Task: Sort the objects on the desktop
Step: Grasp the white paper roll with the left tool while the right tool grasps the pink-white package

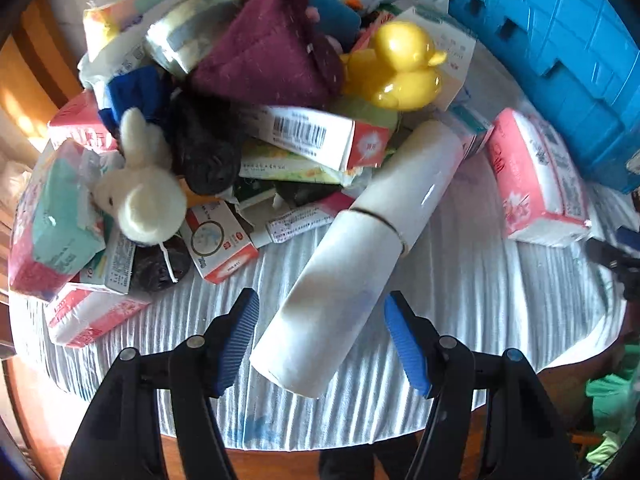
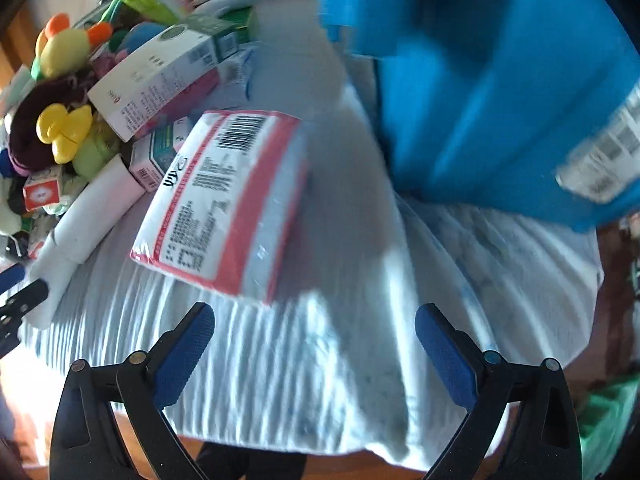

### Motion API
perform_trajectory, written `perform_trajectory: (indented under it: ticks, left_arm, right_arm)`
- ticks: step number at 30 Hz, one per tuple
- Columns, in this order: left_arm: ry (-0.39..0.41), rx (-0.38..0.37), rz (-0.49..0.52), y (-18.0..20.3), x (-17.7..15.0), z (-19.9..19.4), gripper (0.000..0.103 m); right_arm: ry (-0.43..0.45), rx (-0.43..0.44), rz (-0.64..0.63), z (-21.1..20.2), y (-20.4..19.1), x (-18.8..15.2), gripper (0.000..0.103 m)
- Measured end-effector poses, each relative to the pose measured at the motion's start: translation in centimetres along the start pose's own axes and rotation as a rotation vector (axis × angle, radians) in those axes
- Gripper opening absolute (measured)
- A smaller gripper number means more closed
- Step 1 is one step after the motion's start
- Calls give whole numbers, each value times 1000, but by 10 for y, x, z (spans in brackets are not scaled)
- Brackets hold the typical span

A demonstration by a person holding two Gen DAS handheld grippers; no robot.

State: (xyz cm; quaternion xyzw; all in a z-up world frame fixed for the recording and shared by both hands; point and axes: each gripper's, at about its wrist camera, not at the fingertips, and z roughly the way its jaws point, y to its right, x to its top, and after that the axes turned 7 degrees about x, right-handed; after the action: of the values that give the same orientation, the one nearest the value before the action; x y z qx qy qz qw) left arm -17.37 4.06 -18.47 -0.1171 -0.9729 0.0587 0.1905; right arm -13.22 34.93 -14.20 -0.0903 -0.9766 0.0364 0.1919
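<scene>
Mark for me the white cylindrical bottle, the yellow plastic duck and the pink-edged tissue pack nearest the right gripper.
White cylindrical bottle [image 1: 360,248], left wrist view: mid-body, near its seam.
Yellow plastic duck [image 1: 400,64], left wrist view: between head and body.
Pink-edged tissue pack [image 2: 224,200], right wrist view: printed top face.

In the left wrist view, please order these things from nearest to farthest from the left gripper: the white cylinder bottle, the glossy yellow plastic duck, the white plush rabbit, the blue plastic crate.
1. White cylinder bottle: lying between the left gripper fingers.
2. White plush rabbit: left, at the pile's edge.
3. Glossy yellow plastic duck: on the pile, behind the bottle.
4. Blue plastic crate: far right corner.
</scene>
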Motion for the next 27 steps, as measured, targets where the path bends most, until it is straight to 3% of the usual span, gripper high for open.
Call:
perform_trajectory:
  ticks: [4,7,12,15,18,19,20,24,27]
  left_arm:
    - [-30,-5,31,-5,1,8,63]
    - [-17,-23,36,-11,6,1,50]
    - [-18,-69,-4,-34,10,-8,50]
    - [-30,-74,15,-35,12,-10,50]
    - [-47,-73,23,-37,13,-14,49]
    - [-51,-70,23,-39,13,-16,49]
    - [-59,-70,20,-43,12,-19,49]
    - [-90,-72,4,-56,11,-30,49]
    - [-91,-58,14,-59,15,-38,49]
  right_arm:
    - [43,42,4,-14,-18,4,103]
    - [58,26,0,-9,-36,14,103]
    - [74,20,56,9,-53,33,103]
    - [29,-40,54,34,-53,38,103]
    - [-39,-6,74,45,-48,32,100]
    - [-49,3,61,42,-49,26,86]
    - [-63,-14,32,36,-51,19,84]
    - [-139,24,6,23,-46,-7,84]
    - [-136,23,15,17,-41,-10,91]
